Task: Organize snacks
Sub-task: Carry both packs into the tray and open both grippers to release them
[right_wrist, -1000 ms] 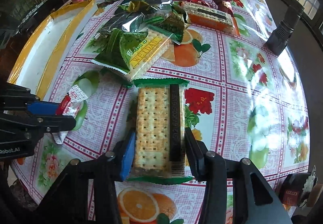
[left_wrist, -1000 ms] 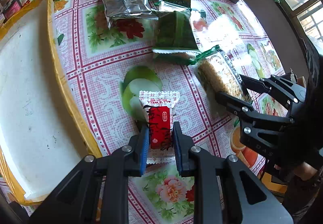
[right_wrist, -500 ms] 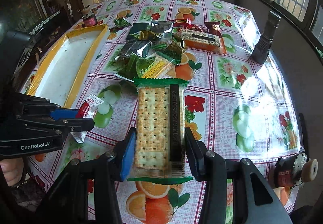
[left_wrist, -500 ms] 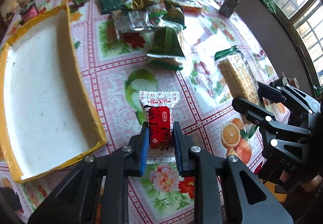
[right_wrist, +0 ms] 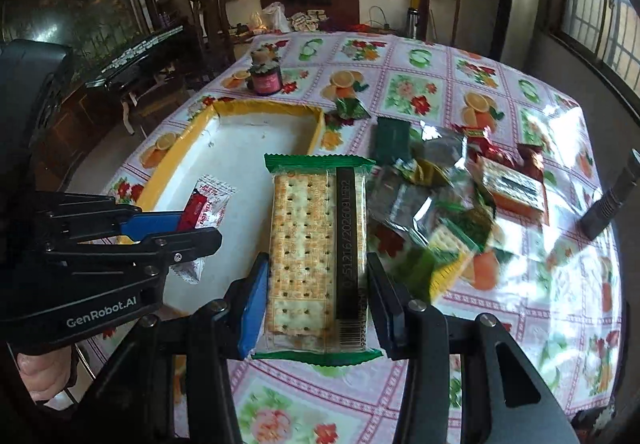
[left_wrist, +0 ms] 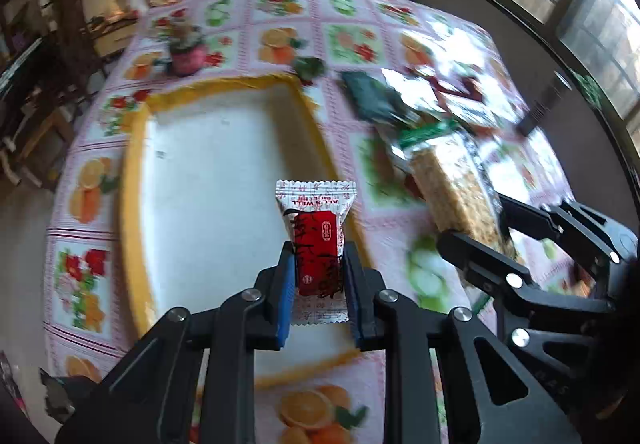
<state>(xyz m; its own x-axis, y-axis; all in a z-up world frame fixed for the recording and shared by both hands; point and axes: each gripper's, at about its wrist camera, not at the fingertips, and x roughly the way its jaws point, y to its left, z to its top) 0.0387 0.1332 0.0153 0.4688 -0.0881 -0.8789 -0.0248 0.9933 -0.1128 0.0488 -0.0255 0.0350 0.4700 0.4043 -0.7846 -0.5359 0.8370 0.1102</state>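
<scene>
We find the left gripper (left_wrist: 316, 276) jaws clenched on a small red-and-white foil sachet (left_wrist: 316, 240), the right gripper (right_wrist: 316, 296) jaws on a green-edged clear cracker pack (right_wrist: 318, 256), both carried above the yellow-rimmed white tray (left_wrist: 132, 180) ahead, evidently for depositing.

"ALL'S WELL" on red-white sachet (left_wrist: 316, 240), "GenRobot.AI" on left gripper (right_wrist: 96, 314), "51216/2026091" partly legible on cracker pack (right_wrist: 318, 256)

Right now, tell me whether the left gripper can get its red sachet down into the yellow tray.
Probably yes. The left gripper holds the red sachet over the yellow tray's white floor, with nothing visible beneath; the right gripper carries its cracker pack alongside.
</scene>
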